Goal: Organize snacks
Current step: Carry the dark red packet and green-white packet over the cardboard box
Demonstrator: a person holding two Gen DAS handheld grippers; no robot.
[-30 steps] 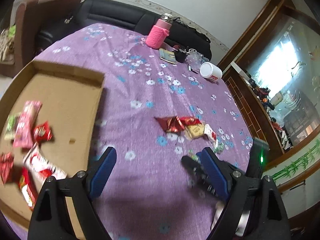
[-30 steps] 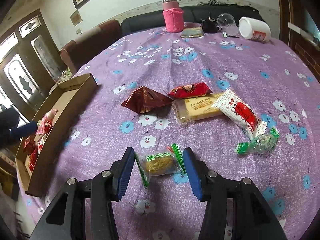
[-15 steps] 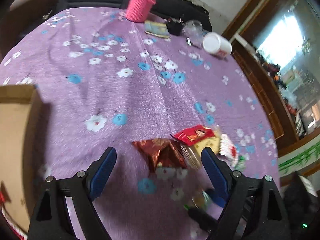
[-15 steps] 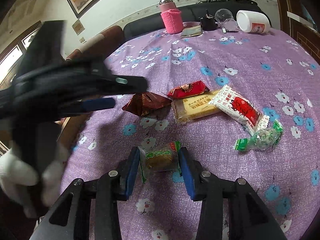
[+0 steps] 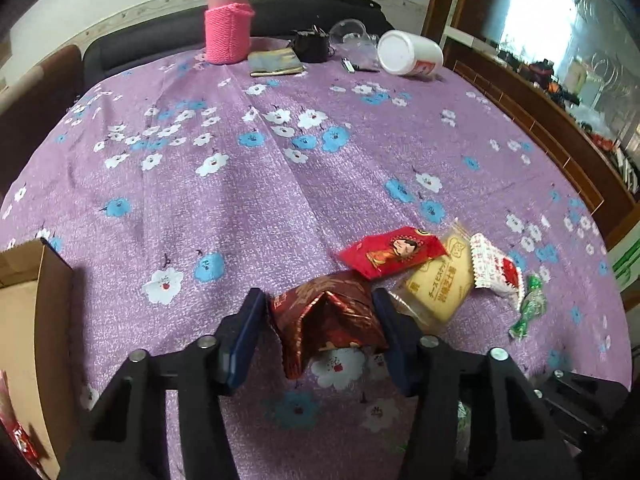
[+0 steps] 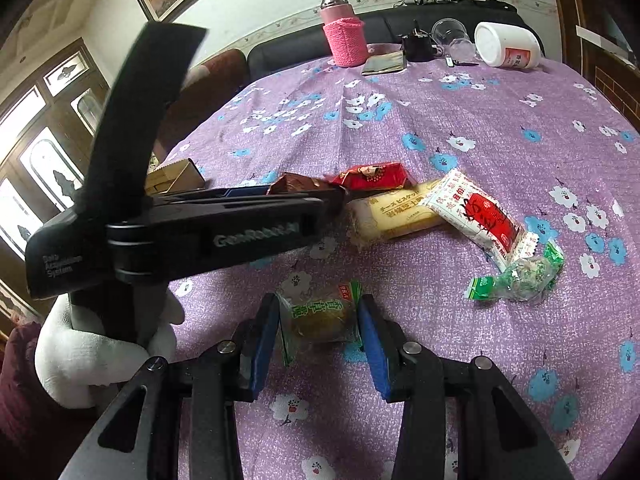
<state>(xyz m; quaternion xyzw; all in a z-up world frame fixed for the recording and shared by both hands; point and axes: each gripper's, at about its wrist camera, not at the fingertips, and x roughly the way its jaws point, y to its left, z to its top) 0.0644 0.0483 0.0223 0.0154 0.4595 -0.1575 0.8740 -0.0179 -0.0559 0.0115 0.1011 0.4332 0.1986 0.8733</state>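
Note:
My left gripper (image 5: 318,314) is closed around a dark red foil snack packet (image 5: 326,322) that rests on the purple flowered tablecloth; the packet also shows in the right wrist view (image 6: 300,186). My right gripper (image 6: 319,316) is shut on a green-labelled cake packet (image 6: 318,314). Beside them lie a red packet (image 5: 394,252), a yellow biscuit pack (image 5: 438,280), a white and red packet (image 5: 494,270) and a green wrapped sweet (image 5: 530,310). The cardboard box (image 5: 24,312) stands at the left edge.
At the far side of the table stand a pink-sleeved bottle (image 5: 229,28), a small booklet (image 5: 275,63), a black object (image 5: 311,46), a clear cup (image 5: 352,32) and a tipped white jar (image 5: 410,54). A dark sofa lies beyond. A wooden cabinet stands at the right.
My left gripper swung from the box to the snack pile and closed around the dark red foil packet. My right gripper closed on the green-labelled cake packet.

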